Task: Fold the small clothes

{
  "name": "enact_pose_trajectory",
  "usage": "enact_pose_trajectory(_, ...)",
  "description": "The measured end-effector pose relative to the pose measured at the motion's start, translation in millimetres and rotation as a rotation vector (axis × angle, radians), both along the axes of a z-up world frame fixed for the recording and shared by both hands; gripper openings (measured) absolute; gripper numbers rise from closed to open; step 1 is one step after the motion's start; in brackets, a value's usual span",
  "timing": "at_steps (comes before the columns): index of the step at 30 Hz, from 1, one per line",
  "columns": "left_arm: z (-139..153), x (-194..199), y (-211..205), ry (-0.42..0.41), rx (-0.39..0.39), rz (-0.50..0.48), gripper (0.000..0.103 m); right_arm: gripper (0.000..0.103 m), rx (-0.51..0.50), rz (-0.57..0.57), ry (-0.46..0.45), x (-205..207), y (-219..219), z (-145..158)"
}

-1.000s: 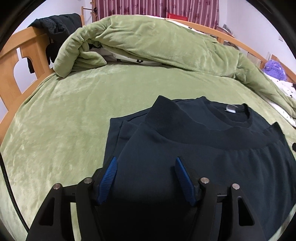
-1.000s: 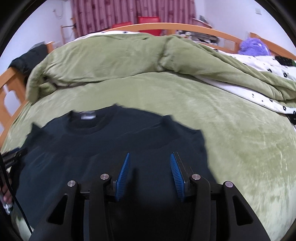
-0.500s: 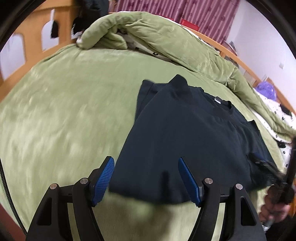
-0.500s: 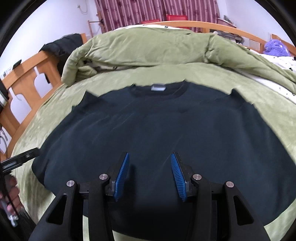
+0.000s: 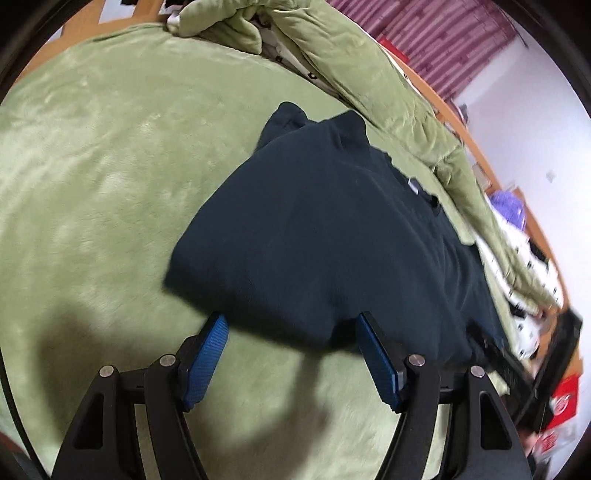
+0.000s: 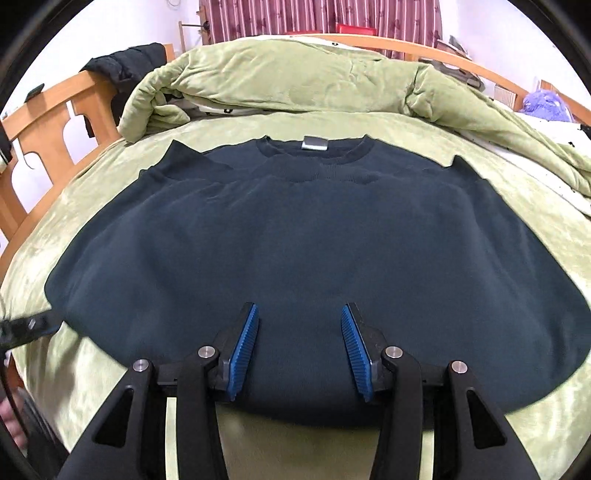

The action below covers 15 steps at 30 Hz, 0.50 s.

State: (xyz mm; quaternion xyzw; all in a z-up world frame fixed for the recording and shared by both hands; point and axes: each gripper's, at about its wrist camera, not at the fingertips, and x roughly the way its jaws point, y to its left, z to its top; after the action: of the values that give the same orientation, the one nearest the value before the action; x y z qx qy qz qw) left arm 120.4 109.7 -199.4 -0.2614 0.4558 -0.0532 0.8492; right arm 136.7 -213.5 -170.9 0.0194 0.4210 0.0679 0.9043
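- Left gripper (image 5: 291, 347), blue-padded jaws spread wide, holds nothing; the dark navy knit sweater (image 5: 332, 236) lies folded just ahead on the green plush bedspread (image 5: 92, 155).
- Right gripper (image 6: 299, 347) likewise gapes, empty, sweater (image 6: 314, 251) beneath and ahead.

Home bedroom: wooden bed frame (image 6: 48, 122), green duvet (image 6: 295, 77), curtains (image 6: 321, 16).

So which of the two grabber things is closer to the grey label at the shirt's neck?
Right, probably. The right gripper faces the label straight across the shirt; the left gripper sits off its corner.
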Motion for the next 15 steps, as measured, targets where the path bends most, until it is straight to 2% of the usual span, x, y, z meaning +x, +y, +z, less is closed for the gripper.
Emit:
enact_pose_trajectory(3, -3.6, 12.5, 0.7, -0.005, -0.033, 0.026, 0.068, 0.046, -0.008, -0.016, -0.010, -10.9, -19.1, 8.6)
enact_pose_trajectory(6, -5.4, 24.3, -2.0, -0.002, -0.029, 0.065, 0.064, 0.046, -0.017, -0.042, -0.007, -14.6, -38.0, 12.2)
enact_pose_trajectory(7, -4.8, 26.8, -3.9, -0.001, -0.016, 0.075, 0.054, 0.046, -0.015, -0.053, -0.005, -15.6, -44.6, 13.1)
enact_pose_trajectory(9, -1.7, 30.6, -7.9, -0.002, 0.011, 0.086, 0.043, 0.046, -0.008, -0.077, -0.003, -17.6, -59.1, 14.3)
enact_pose_trajectory(10, 1.6, 31.3, -9.8, -0.008, 0.022, 0.093, 0.028, 0.046, -0.005, -0.088, -0.002, -18.0, -65.0, 14.7)
enact_pose_trajectory(11, 8.6, 33.1, -13.7, -0.021, 0.040, 0.100, 0.022, 0.046, -0.002, -0.099, -0.001, -18.2, -71.6, 15.0)
enact_pose_trajectory(15, 51.0, 32.9, -34.4, -0.132, 0.105, 0.091, 0.017, 0.046, 0.019, -0.135, -0.004, -21.5, -98.5, 20.5)
